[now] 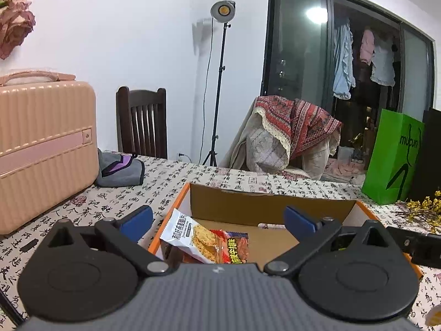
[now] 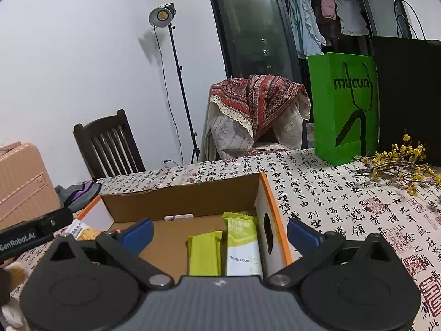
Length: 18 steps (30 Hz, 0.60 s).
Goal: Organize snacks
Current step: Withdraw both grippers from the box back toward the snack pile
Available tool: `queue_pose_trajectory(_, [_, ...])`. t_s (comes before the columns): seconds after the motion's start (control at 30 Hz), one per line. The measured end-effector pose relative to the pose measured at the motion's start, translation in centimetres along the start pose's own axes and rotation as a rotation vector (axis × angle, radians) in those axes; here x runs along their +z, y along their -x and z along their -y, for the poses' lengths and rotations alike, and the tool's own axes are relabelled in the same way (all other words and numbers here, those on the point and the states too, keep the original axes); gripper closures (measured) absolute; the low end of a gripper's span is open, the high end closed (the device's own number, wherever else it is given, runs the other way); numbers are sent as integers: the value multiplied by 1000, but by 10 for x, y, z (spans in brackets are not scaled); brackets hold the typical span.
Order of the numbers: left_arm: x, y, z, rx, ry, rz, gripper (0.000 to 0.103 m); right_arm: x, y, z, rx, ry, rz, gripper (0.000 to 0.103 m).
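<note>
Your left gripper (image 1: 219,220) stands spread wide, blue pads apart, nothing between them. Just ahead of it and slightly below: the open brown cardboard box with orange-edged white walls (image 1: 264,205), sitting on the bench covered in a white cloth printed with black calligraphy (image 1: 193,176). Inside the box, close under the left pad's side: a white crinkled snack packet showing golden crackers (image 1: 188,233), leaning tilted against the box's near-left corner, and a red snack packet with yellow lettering (image 1: 234,248) touching it on the right, partly beneath it.

Your right gripper (image 2: 220,234) is also fully spread and empty. Directly ahead between its pads, in the box's right end (image 2: 182,201): a plain lime-green snack sachet (image 2: 204,253) and, beside it on the right, a green-and-white sachet with a printed date (image 2: 242,245); the latter rests against the box's right wall, the one with the oval hand-hole. Whether the two sachets touch, you can't tell.

Far left of the left gripper: a pink ribbed hard-shell case (image 1: 44,149). Right of the right gripper, well beyond the box: a green paper bag (image 2: 344,107) and a sprig of yellow blossoms (image 2: 399,165)
</note>
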<state>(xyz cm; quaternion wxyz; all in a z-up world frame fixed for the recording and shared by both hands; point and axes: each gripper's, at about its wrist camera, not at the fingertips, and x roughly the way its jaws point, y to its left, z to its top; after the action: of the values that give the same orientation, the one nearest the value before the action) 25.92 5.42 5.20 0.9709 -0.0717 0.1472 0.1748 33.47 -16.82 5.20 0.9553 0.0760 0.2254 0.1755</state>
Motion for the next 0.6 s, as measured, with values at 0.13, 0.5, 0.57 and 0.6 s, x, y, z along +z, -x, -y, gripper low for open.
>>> queue_pose_trajectory(0.13, [0,4,1,5,-6,-5,0,1,5,-3,7,10,6,0])
queue_pose_trajectory(0.5, [12,46,-14,-83,47,-52,0,8,46,2,66,-34,1,0])
queue_pose_trajectory(0.57, [8,60,-16,-92,29,-52,0,3,56,3,84,-38,-20,0])
queue_pose_trajectory(0.6, [7,66,-16,-96,23,-54,0,0,62,3,85,-34,-27,0])
